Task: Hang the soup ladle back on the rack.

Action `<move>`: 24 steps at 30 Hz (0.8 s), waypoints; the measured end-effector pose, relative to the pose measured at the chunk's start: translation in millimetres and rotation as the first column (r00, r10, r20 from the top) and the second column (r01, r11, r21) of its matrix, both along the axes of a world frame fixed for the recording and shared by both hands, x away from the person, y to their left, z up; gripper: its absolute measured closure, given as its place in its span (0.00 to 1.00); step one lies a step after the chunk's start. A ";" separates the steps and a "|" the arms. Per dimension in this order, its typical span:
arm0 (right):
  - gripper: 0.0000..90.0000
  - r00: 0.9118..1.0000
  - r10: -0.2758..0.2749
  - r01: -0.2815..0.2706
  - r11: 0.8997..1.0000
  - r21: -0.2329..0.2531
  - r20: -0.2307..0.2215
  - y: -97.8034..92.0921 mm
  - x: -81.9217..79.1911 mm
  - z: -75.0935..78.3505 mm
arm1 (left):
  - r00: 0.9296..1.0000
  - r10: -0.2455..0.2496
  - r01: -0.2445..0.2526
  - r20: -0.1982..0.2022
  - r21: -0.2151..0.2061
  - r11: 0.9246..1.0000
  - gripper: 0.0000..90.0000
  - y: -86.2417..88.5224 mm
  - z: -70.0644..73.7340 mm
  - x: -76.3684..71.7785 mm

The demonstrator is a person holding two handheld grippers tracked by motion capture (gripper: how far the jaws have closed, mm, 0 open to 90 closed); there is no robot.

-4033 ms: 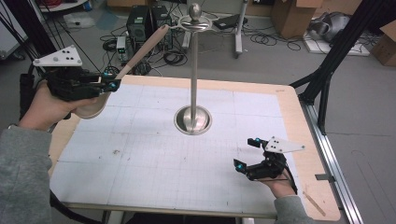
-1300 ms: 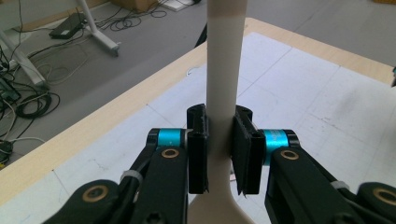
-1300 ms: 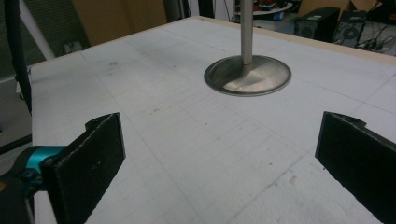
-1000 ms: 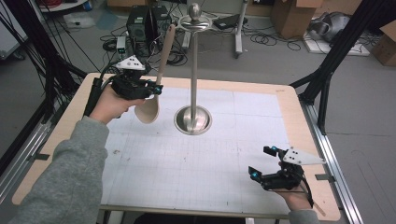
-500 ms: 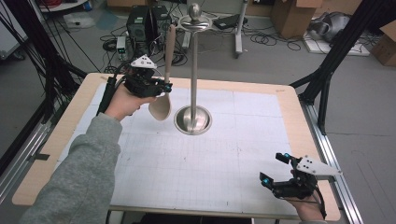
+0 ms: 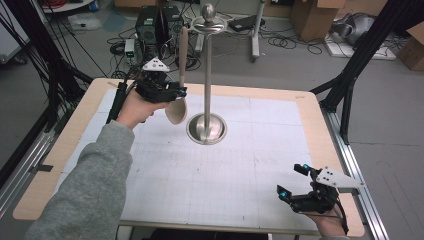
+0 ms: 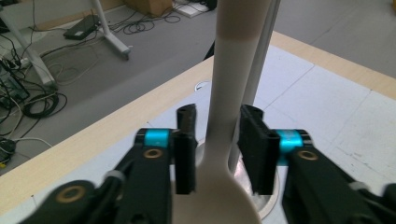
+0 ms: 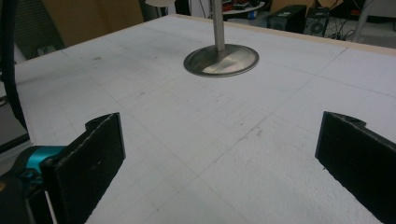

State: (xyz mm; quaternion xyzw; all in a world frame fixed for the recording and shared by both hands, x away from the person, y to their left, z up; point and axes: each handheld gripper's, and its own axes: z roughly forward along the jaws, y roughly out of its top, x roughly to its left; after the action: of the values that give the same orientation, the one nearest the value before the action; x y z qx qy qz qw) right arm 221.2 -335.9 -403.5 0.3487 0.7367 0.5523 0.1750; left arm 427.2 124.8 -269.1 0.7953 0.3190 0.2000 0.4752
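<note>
Two grippers work over a white gridded table (image 6: 240,180) in the high view. At the far left, the left gripper (image 6: 177,92) pinches a wooden spoon (image 6: 179,85), handle up, bowl just beside a metal stand (image 6: 207,127). The right gripper (image 6: 295,182) hovers near the front right edge, jaws spread.

From the left gripper view, both jaws press the spoon's (image 7: 229,112) neck.

From the right gripper view, wide-apart jaws frame the stand's base (image 8: 221,59).
</note>
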 end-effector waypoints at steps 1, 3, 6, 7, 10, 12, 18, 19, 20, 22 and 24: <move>0.00 1.000 -0.002 0.002 1.000 0.003 -0.004 0.3 0.3 -0.2 | 1.000 0.002 -0.002 0.003 0.005 1.000 0.66 1.9 0.1 -0.7; 0.00 1.000 0.005 -0.005 1.000 0.001 -0.003 1.6 2.0 -0.8 | 1.000 -0.008 0.008 0.011 -0.012 1.000 0.61 7.5 0.2 -3.4; 0.00 1.000 0.016 -0.016 1.000 -0.007 -0.001 4.7 5.6 -1.0 | 1.000 -0.006 0.006 0.009 -0.029 1.000 0.50 16.2 0.6 -8.0; 0.00 1.000 0.021 -0.021 1.000 -0.003 -0.001 6.1 7.2 -0.9 | 1.000 -0.008 0.008 0.009 -0.039 0.999 0.45 19.1 0.2 -9.9; 0.00 0.999 0.035 -0.035 0.999 -0.005 0.004 11.2 12.6 -1.2 | 1.000 -0.006 0.008 0.028 -0.051 0.999 0.35 29.7 -0.2 -17.7; 0.00 0.999 0.047 -0.047 0.999 -0.010 0.002 14.9 16.5 -2.0 | 0.999 -0.006 0.009 0.036 -0.068 0.998 0.29 37.6 -0.7 -21.9; 0.00 0.997 0.077 -0.077 0.997 -0.009 -0.007 27.7 27.0 -2.2 | 0.999 0.030 -0.028 0.043 -0.049 0.998 0.14 57.9 -4.6 -33.6; 0.00 0.997 0.082 -0.082 0.997 -0.010 -0.003 29.8 29.3 -2.3 | 0.998 0.037 -0.035 0.048 -0.046 0.998 0.11 61.3 -5.1 -35.7; 0.00 0.996 0.089 -0.089 0.996 -0.009 -0.008 32.0 31.0 -2.4 | 0.997 0.045 -0.042 0.056 -0.050 0.998 0.07 64.6 -5.5 -37.8; 0.00 0.995 0.098 -0.098 0.995 -0.008 -0.004 36.4 35.7 -2.8 | 0.996 0.064 -0.060 0.063 -0.068 0.996 0.02 71.5 -5.5 -42.2; 0.00 0.994 0.112 -0.112 0.994 -0.011 -0.009 41.2 40.0 -3.0 | 0.994 0.081 -0.075 0.069 -0.084 0.994 0.02 78.8 -4.6 -47.0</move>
State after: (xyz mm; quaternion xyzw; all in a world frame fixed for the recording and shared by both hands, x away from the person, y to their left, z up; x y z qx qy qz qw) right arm 261.1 -294.7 -406.5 0.3083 0.7591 0.5554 0.1426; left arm 380.2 203.6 -273.7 0.7544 0.3404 0.2340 0.5101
